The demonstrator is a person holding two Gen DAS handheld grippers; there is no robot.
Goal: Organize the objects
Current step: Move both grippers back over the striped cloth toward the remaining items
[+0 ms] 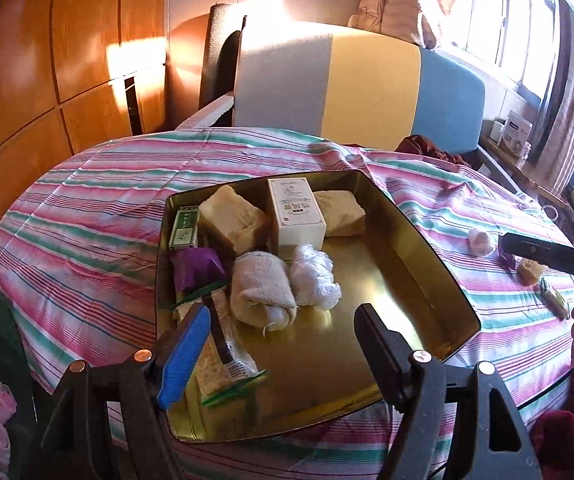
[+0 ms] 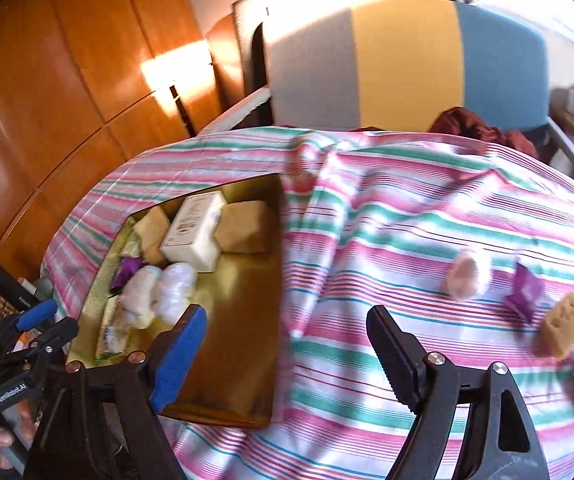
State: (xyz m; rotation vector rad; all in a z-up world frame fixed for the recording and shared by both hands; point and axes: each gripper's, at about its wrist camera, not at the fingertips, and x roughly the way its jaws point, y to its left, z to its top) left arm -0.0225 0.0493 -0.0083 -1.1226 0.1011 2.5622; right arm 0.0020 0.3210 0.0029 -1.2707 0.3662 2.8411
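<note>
A gold tin tray (image 1: 439,276) lies on the striped bedspread. It holds a white box (image 1: 297,212), two tan soap blocks (image 1: 233,218), a green packet (image 1: 184,227), a purple wrapper (image 1: 199,267), a rolled white cloth (image 1: 261,294), crumpled white plastic (image 1: 315,276) and a long snack packet (image 1: 223,356). My left gripper (image 1: 283,344) is open and empty over the tray's near part. My right gripper (image 2: 287,344) is open and empty above the tray's right wall (image 2: 275,292). On the bedspread to the right lie a pinkish ball (image 2: 467,274), a purple packet (image 2: 525,290) and a tan block (image 2: 565,326).
The striped bedspread (image 2: 387,216) covers the bed. A grey, yellow and blue headboard (image 1: 367,84) stands behind it, with dark red cloth (image 1: 427,148) at its foot. Wooden panels fill the left. A shelf with boxes (image 1: 515,132) stands under the window at right.
</note>
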